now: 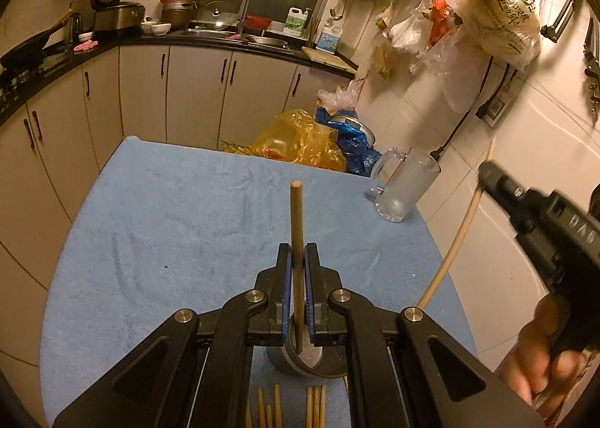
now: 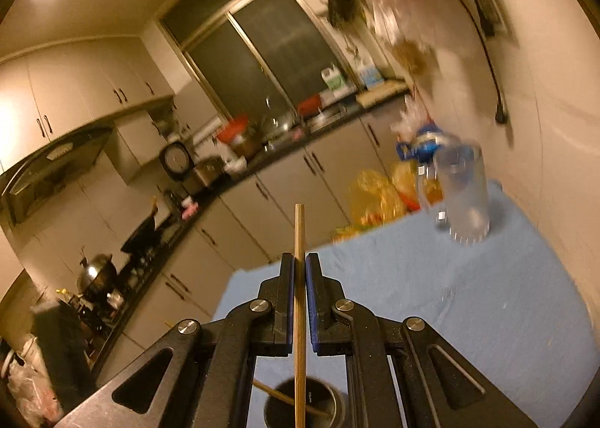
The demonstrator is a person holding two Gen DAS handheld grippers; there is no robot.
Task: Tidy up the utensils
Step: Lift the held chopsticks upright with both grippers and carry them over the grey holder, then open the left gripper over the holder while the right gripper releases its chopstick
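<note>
My left gripper (image 1: pixel 299 255) is shut on a wooden chopstick (image 1: pixel 296 225) that stands upright, its lower end inside a dark round cup (image 1: pixel 300 362) on the blue towel-covered table (image 1: pixel 168 225). Several more chopsticks (image 1: pixel 292 405) lie on the towel just before the cup. My right gripper (image 2: pixel 299 265) is shut on another chopstick (image 2: pixel 299 278), held above the same cup (image 2: pixel 303 405), which has one chopstick leaning inside. In the left wrist view the right gripper (image 1: pixel 487 175) shows at the right, blurred, with its chopstick (image 1: pixel 457 240) slanting down.
A frosted glass mug (image 1: pixel 403 186) stands at the table's far right corner, by the tiled wall. Yellow and blue plastic bags (image 1: pixel 311 143) sit behind the far edge. Kitchen cabinets and a counter with a sink (image 1: pixel 240 34) run along the back and left.
</note>
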